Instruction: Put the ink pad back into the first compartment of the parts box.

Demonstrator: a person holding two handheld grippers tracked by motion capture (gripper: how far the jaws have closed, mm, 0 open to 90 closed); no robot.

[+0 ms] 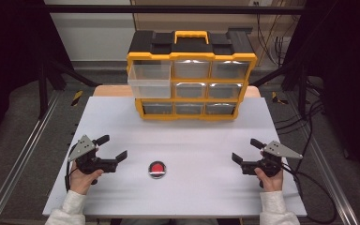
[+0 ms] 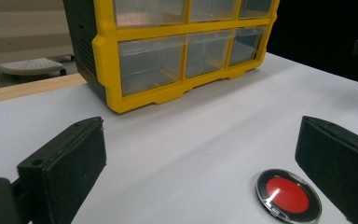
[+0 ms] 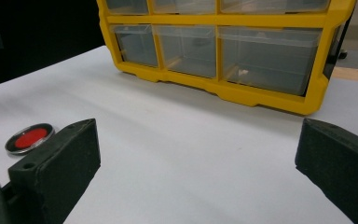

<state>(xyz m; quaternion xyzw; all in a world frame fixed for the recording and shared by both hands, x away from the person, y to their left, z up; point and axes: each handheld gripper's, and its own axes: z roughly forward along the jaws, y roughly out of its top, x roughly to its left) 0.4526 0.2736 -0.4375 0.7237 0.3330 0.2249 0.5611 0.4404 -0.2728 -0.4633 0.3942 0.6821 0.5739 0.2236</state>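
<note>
A small round clear case with a red disc (image 1: 157, 169) lies flat on the white table (image 1: 122, 117), near the front middle. My left gripper (image 1: 111, 147) rests open to its left, nothing between its jaws; in the left gripper view the red disc case (image 2: 288, 195) lies just inside the right jaw. My right gripper (image 1: 247, 150) stands open at the right, empty, and the red disc case (image 3: 29, 138) sits beyond its left jaw. A yellow and black drawer cabinet (image 1: 191, 75) stands at the back, its top-left clear drawer (image 1: 150, 80) pulled out.
The cabinet (image 2: 177, 51) has a yellow carry handle (image 1: 191, 35) and several clear drawers (image 3: 265, 56). Metal rails (image 1: 23, 154) run along both table sides, and cables (image 1: 309, 122) hang at the right. A wooden board (image 1: 112, 91) shows behind the table.
</note>
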